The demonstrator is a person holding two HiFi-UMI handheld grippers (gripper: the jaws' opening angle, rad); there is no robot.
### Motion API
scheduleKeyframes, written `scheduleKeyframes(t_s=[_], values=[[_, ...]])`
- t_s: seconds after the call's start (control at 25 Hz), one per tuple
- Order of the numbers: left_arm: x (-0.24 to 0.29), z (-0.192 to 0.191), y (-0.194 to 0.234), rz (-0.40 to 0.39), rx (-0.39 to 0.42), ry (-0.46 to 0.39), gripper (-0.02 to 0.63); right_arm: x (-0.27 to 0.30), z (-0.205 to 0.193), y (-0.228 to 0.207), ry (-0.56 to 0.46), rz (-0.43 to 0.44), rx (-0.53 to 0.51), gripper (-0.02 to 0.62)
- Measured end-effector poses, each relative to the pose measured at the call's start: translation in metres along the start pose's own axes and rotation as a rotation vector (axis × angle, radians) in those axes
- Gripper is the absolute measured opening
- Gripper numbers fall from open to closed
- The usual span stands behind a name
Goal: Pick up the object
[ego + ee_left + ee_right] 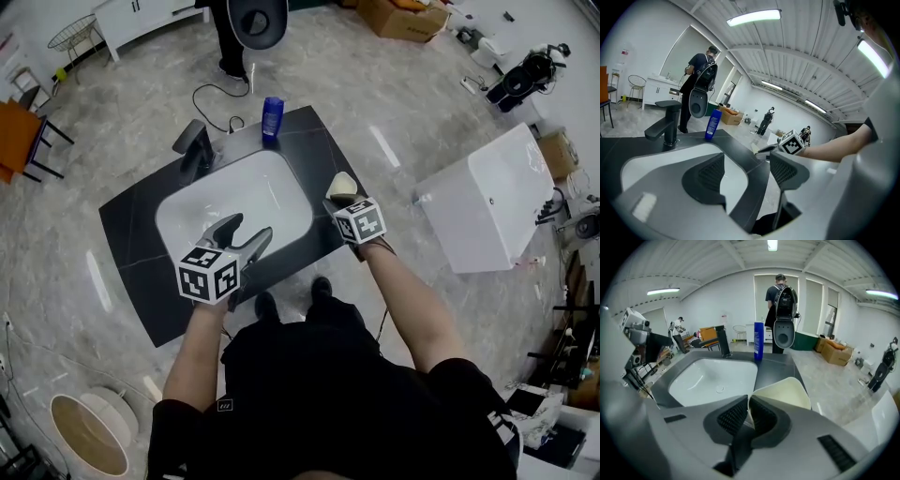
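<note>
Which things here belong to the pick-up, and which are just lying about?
In the job:
cream container
right gripper, shut on its rim

Lying about:
blue bottle
black faucet
white basin
left gripper, open and empty

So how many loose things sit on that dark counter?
2. A blue bottle stands at the back edge; a cream cup is at the right edge, its rim pinched by the right claw. Others may be hidden from view.
</note>
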State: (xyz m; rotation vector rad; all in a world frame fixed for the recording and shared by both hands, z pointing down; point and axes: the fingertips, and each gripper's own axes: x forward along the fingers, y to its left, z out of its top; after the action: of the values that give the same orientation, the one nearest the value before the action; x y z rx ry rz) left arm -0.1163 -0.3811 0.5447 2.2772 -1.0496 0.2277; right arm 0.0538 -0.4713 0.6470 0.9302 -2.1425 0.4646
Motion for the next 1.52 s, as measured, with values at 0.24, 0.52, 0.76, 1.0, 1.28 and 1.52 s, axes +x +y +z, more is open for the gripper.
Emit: scheduleKeyframes(t_s=[0.24,0.52,0.76,1.0,1.28,1.52], values=[[0.025,0.020,-0.011,0.016,0.023,-0.007,0.308,-0.025,0.025,-0.019,-0.136,0.068,0.075,0.032],[0.053,0.046,-0.031,0.058,0.028,-0.044,0.305,-0.082,0.048,-0.042,-0.329,0.177,0.190,0.032],[0.070,0.058,-0.045,0.096,0.070,-0.024,0.302,-0.124,0.061,-0.062,-0.430,0.262,0.196,0.032],[0.077,0.075,-0.053,0.138,0.098,-0.037,0.294,-0.153,0.088,-0.082,-0.530,0.316,0.186,0.032],[0.062,0.106,-0.044,0.219,0.123,-0.097,0.278,-0.183,0.123,-0.070,-0.609,0.427,0.074,0.032],[0.034,0.134,-0.039,0.289,0.148,-0.171,0.267,-0.215,0.152,-0.058,-0.691,0.511,0.042,0.032]])
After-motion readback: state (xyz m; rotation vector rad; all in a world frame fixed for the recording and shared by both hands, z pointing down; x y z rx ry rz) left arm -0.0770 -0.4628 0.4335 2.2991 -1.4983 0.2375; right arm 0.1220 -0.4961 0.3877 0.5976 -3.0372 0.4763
